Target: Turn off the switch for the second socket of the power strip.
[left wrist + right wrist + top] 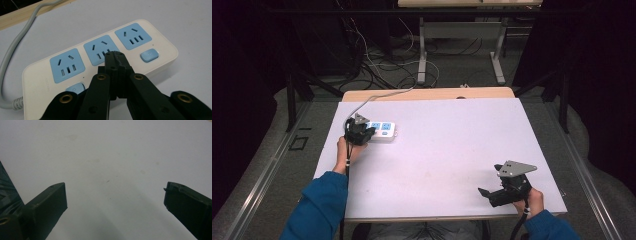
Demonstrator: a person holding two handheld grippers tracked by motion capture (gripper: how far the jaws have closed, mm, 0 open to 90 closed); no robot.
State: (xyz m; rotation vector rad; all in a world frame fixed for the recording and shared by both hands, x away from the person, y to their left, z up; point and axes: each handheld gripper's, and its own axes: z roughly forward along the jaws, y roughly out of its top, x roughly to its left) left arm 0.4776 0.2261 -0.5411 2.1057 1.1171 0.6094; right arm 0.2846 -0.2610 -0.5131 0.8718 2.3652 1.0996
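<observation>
A: Nearest first, what's the right gripper (492, 192) doing?

B: Its jaws stand spread wide over the bare white table (107, 157), with nothing between them.

A: And the left gripper (115, 55)?

B: Jaws pressed together, tips over the middle blue socket (101, 48) of the white power strip (381, 131). Whether they touch it, I can't tell.

A: What's around those tips?

B: A blue button (149, 55) to one side, another button (76, 88) just beside the jaws. The strip's grey cord (15, 47) trails beyond, toward the far edge.
</observation>
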